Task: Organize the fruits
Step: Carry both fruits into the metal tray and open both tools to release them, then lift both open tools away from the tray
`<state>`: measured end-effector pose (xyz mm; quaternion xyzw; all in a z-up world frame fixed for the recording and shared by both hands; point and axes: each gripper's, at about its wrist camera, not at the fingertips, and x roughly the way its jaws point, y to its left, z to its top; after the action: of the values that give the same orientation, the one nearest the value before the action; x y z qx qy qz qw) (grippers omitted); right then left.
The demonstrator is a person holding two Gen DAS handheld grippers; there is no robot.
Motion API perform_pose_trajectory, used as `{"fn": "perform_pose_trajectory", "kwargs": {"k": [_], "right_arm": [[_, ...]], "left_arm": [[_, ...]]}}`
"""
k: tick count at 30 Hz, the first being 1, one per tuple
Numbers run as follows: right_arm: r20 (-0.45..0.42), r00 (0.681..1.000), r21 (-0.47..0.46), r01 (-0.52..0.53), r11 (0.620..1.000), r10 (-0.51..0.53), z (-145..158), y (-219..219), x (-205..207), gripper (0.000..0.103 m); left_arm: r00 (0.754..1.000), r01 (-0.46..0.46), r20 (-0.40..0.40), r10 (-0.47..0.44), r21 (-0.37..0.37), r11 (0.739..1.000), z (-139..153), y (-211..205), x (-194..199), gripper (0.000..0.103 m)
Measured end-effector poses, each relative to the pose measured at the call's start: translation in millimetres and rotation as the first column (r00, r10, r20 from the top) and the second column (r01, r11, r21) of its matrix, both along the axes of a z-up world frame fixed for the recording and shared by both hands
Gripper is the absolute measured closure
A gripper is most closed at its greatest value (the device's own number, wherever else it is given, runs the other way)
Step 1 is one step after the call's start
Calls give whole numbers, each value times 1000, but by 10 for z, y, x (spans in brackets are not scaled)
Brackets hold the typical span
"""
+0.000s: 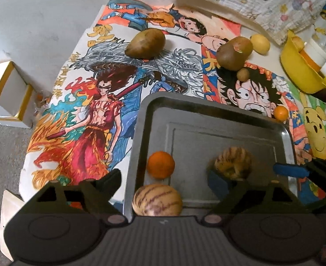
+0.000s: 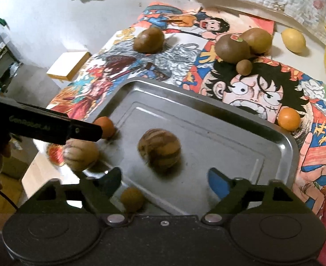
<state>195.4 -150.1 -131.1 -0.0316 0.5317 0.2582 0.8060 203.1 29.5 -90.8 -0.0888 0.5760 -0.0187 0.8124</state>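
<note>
Your right gripper [image 2: 165, 180] has its jaws spread wide over the metal tray [image 2: 218, 119], nothing between them; a striped melon [image 2: 159, 151] sits blurred on the tray floor just ahead of the gap. Your left gripper [image 1: 165, 181] is spread as well, its jaws empty, straddling the tray's near left corner, with one finger [image 1: 109, 177] over the poster and the blue-padded one [image 1: 218, 181] inside the tray, just beside that same melon [image 1: 233, 163].

Also in the tray: a second striped melon [image 1: 157, 199] near your left gripper's base, an orange [image 1: 160, 164] beside the left wall, and a small brown fruit [image 2: 132, 199] near the front edge in the right view.

Outside the tray, on the cartoon poster [image 1: 92, 119] covering the desk: another small orange [image 2: 289, 119] just beside the tray's far right rim, a lone kiwi [image 1: 145, 43] far left, two kiwis [image 2: 242, 44] touching one another with a tiny brown fruit [image 2: 244, 67] in front, and a lemon [image 2: 293, 40] to their right. A yellow bowl [image 1: 300, 71] stands at the far right.
</note>
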Motion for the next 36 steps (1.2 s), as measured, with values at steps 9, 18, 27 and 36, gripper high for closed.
{"fn": "perform_pose_trajectory", "kwargs": {"k": [9, 18, 27, 36], "right_arm": [[-71, 997, 4, -24, 1000, 24, 51, -51, -220, 3], [-124, 991, -35, 53, 998, -57, -11, -265, -326, 1], [-93, 986, -122, 124, 985, -136, 27, -393, -311, 1], [-62, 985, -140, 153, 978, -163, 59, -392, -201, 1]], "left_arm": [[996, 81, -29, -80, 51, 995, 89, -99, -392, 5], [984, 142, -118, -134, 65, 988, 30, -179, -577, 1], [972, 179, -172, -160, 98, 979, 17, -242, -548, 1], [966, 172, -218, -136, 152, 973, 8, -156, -468, 1]]}}
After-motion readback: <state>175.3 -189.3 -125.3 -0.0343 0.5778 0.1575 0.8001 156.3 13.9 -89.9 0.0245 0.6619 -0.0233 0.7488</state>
